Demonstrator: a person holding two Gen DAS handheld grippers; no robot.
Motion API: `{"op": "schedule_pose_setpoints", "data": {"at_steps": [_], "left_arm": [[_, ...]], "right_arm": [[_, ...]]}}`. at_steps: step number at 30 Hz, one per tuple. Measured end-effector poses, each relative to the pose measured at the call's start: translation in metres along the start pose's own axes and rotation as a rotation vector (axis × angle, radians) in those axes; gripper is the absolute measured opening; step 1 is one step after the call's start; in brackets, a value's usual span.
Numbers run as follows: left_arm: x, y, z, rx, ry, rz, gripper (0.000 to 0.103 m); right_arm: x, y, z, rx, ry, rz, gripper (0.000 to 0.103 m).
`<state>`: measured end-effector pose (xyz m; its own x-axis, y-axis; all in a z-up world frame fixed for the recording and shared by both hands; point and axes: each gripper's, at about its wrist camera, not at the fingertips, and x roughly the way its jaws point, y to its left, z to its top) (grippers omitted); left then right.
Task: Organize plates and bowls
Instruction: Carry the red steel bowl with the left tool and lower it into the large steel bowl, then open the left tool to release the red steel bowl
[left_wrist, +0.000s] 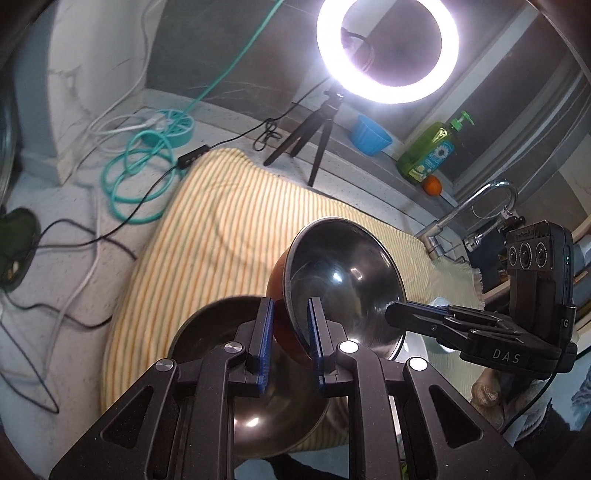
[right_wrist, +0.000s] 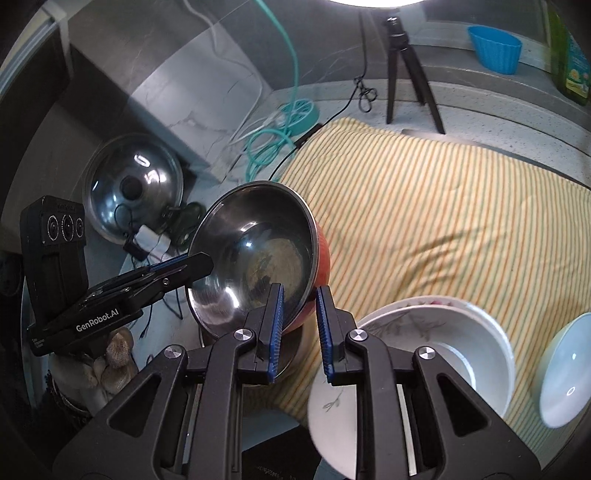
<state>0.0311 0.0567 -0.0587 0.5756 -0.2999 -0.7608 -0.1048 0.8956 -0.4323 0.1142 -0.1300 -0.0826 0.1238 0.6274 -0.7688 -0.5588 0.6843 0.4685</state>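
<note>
steel bowl (left_wrist: 343, 280) tilted midair, rim pinched tight between both left gripper (left_wrist: 291, 334) and right gripper (right_wrist: 300, 325) pads

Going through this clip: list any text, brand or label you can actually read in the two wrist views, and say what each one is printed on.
"DAS" on the body of the right gripper, seen from the left wrist.
"GenRobot.AI" on the body of the left gripper, seen from the right wrist; the small white print below it is too small to read.
Label on the green soap bottle: a flower picture shows, but its words are too blurred to read.
No other readable text.
</note>
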Motion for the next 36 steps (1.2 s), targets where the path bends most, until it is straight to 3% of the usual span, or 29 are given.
{"op": "schedule_pose_setpoints", "data": {"at_steps": [15,36], "left_arm": [[-0.005,0.038,-0.041,-0.084,0.054,0.058,0.016],[0.010,0.044,-0.051,-0.079,0.092,0.099,0.016]], "right_arm": [[0.051,0.026,-0.027,-0.061,0.135,-0.017,0.019],[0.069,0.027,-0.029,-0.089,0.162,-0.078,0.019]]}}
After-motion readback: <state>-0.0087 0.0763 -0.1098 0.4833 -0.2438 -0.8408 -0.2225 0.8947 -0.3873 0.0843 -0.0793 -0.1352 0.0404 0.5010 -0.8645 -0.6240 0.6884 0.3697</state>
